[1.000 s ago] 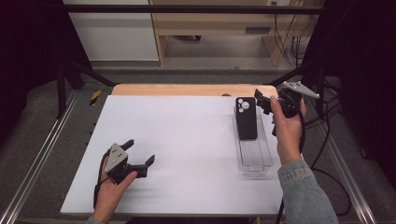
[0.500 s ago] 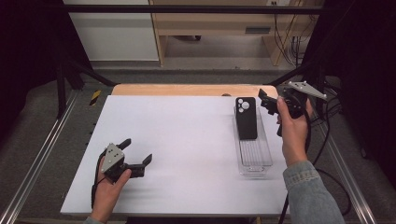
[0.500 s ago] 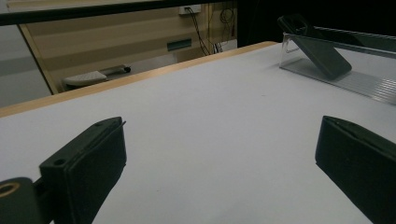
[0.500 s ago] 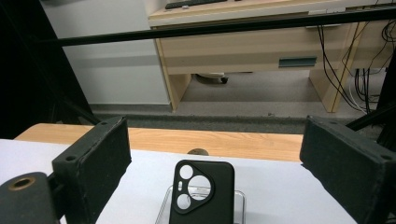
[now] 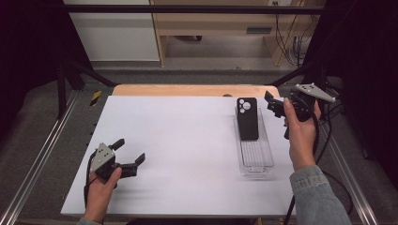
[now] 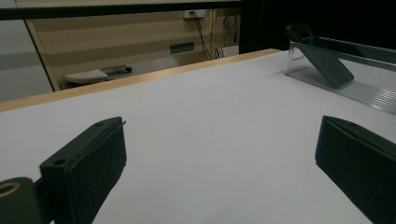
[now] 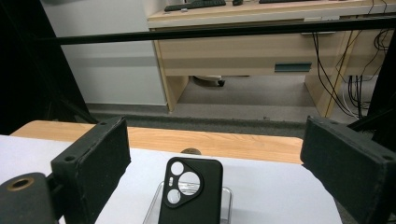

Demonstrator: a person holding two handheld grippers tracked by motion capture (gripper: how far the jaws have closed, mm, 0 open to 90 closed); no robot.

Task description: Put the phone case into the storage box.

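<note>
- A white counter [image 5: 187, 140] fills the middle of the high view, with a strip of bare wood along its far edge.
- A black phone case [image 5: 247, 118] leans in a clear plastic tray [image 5: 256, 157] at the right side of the counter, its upper end propped on the tray's far rim and its camera cut-outs facing up.
- No brand, label or writing can be read on the case, the tray or either claw.
- The right claw [image 5: 273, 106] is held in the air just beside the top of the case, to its right, not touching it. Its jaws stand wide apart and grip nothing.
- The left claw [image 5: 129, 151] sits low over the near left part of the counter, well apart from the tray. Its jaws are also spread and grip nothing.
- The right gripper view looks down on the case [image 7: 189, 191] from close by, centred between its jaws; it makes out three round openings in the case's camera panel, and a wooden desk [image 7: 252, 46] with cables behind the counter.
- The left gripper view looks low across the counter and gives the side of the tray [image 6: 345, 81], showing the tilt of the case [image 6: 322, 60], which the high view flattens.
</note>
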